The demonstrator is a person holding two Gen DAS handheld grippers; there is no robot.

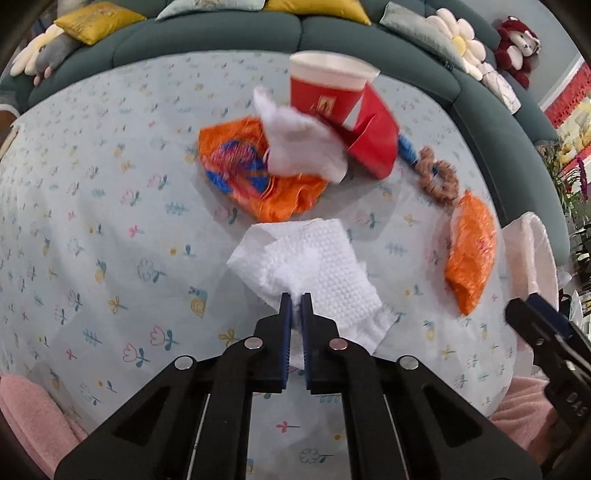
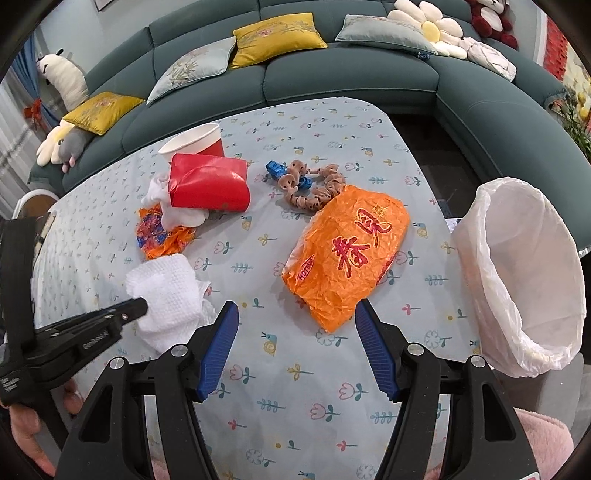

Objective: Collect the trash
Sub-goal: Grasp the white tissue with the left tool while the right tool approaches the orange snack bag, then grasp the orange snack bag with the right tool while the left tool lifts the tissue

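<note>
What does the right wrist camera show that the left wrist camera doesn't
Only the right wrist view: the open inside of the lined bin and the red print on the orange bag. Only the left wrist view: the left gripper shut on the white paper towel. Both: the red cup, the towel, the floral tablecloth.

Red plush bear [image 2: 489,18] at the sofa's end, cropped by frame edge
</note>
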